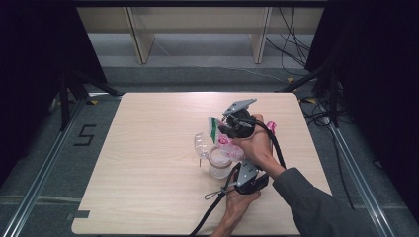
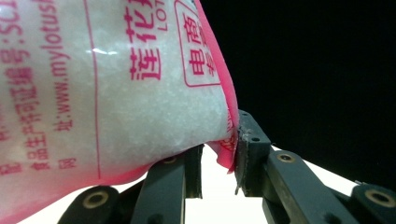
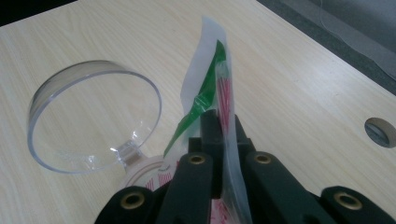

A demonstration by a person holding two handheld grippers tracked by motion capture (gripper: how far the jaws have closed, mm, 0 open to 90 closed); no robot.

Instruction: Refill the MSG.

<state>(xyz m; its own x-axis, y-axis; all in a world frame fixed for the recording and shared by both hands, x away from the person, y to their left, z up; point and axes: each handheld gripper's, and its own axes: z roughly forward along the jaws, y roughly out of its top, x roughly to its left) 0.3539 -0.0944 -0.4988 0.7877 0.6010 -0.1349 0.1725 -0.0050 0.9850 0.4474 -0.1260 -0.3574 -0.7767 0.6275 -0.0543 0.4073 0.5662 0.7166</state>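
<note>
On the wooden table (image 1: 148, 163), both grippers are working close together at about the five o'clock part of the tabletop in the high view. The right gripper (image 1: 220, 129) is lying farther from the person, its jaws pointing toward nine o'clock; in the right gripper view (image 3: 218, 122) the jaws are standing fully closed and pinching the clear top edge of a plastic bag (image 3: 211, 88) with green and red printing, the film rising upright between the pads toward twelve o'clock. The left gripper (image 1: 236, 170) is sitting nearer the person, at six o'clock from the right one. In the left gripper view (image 2: 218, 158) its jaws are standing partly closed on the pink-edged bottom corner of the same bag (image 2: 116, 93), the right pad pressing on the pink seam; the bag is filled with white granules and is bulging over the left jaw toward ten o'clock. A clear plastic container (image 1: 219, 163) is standing on the table just below the bag, touching or nearly touching it; which cannot be told. Its round transparent hinged lid (image 3: 93, 116) is standing open at nine o'clock of the right jaws.
</note>
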